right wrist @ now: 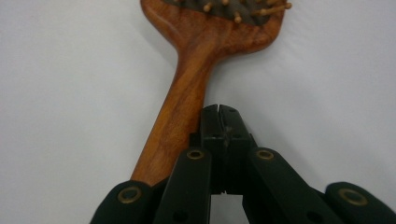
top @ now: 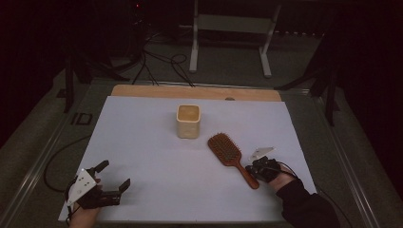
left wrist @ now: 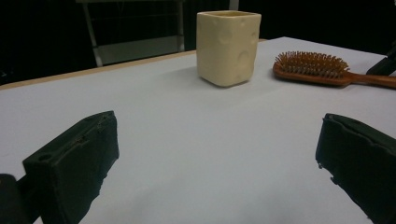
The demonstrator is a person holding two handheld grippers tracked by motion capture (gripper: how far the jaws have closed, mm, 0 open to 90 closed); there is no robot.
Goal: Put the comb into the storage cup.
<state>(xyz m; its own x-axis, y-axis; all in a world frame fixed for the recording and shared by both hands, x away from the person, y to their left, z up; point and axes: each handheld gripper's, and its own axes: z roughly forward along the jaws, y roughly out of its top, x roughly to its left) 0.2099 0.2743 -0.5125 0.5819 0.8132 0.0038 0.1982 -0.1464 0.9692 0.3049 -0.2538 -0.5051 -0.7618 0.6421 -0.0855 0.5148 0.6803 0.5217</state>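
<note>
Work surface: a white sheet point(top: 157, 156) covering most of a table, with a strip of bare light wood point(top: 195, 91) showing along the far edge. The sheet is plain and flat. The table sits in a grey metal frame point(top: 45, 156).

Room: dark, dim at every side. Beyond the table's far edge lies a grey floor with black cables point(top: 161, 64) looping across it and a white metal stand point(top: 230, 33) on two feet. Dark tripod legs point(top: 76, 76) stand at far left and far right.

Item 1: wooden paddle hairbrush point(top: 231, 157), bristles up, lying flat on the sheet with its handle pointing toward the right gripper. Head away from the tool, handle end beside it.

Item 2: cream square cup point(top: 188, 121), upright, dimpled walls, beyond the brush head and well ahead of both grippers.

Tool, right gripper point(right wrist: 219, 114): jaws clenched together, pads meeting with nothing between them. The closed tips rest against the right-hand side of the brush handle as its own camera sees it; the handle runs alongside them, not gripped.

Tool, left gripper point(top: 115, 175): released, jaws spread wide over bare sheet, holding nothing. Cup and brush lie ahead and to its right, well apart from it.
</note>
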